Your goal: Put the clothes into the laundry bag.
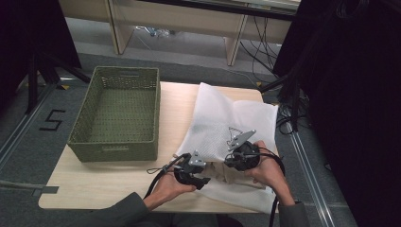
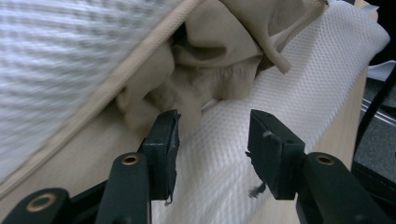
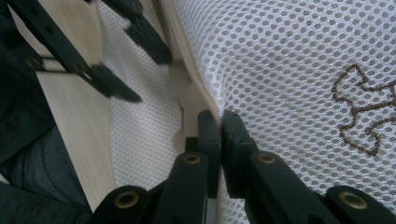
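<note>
the white mesh laundry bag (image 1: 227,123) lies on the desk (image 1: 118,179) at about 3 o'clock from the green woven basket (image 1: 116,113), its mouth toward the person. the right claw (image 3: 220,126) is clamped on the bag's beige edging (image 3: 187,70), probably to lift the upper layer and hold the mouth open. the left claw (image 2: 212,135) stands apart with nothing gripped, aimed at the beige cloth (image 2: 210,56) bunched at the opening, likely to catch it and work it through
</note>
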Motion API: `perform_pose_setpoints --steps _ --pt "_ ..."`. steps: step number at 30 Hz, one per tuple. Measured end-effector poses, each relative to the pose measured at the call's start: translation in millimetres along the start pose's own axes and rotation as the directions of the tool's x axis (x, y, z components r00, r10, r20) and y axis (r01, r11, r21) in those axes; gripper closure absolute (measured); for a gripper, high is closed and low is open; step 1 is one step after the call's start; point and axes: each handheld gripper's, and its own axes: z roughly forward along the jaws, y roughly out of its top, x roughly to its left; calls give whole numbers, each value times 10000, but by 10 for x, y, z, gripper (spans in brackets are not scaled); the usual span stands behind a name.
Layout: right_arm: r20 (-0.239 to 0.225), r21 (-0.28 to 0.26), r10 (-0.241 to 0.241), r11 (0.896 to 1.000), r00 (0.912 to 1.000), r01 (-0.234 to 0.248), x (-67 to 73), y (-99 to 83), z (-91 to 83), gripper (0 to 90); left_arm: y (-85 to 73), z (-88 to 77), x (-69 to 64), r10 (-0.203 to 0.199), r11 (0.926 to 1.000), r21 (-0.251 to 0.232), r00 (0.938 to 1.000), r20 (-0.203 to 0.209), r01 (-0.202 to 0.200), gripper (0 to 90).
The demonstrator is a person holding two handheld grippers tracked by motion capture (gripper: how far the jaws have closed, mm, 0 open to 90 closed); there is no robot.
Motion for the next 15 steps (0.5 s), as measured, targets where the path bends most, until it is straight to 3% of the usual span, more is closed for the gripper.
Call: perform_pose_setpoints --steps 3,5,9,13,15 --pt "21 -92 -84 9999 10000 84 -10 1 -10 886 43 158 -36 50 10000 64 9999 90 -50 521" --pt "-31 -65 -59 10000 10000 59 -10 -2 -14 886 55 262 -22 174 9996 229 9998 -89 -172 509" --pt "-21 -43 22 10000 10000 -22 -15 -9 -18 886 88 366 38 -139 9999 -25 9994 -327 139 525" --pt "-84 -98 47 9999 10000 -48 -31 -22 -27 887 97 448 82 44 10000 -75 9935 -1133 -53 801" --pt "-213 -151 65 9999 9998 -68 -26 -23 -29 887 106 459 122 -98 9993 -378 9877 -1562 39 870"
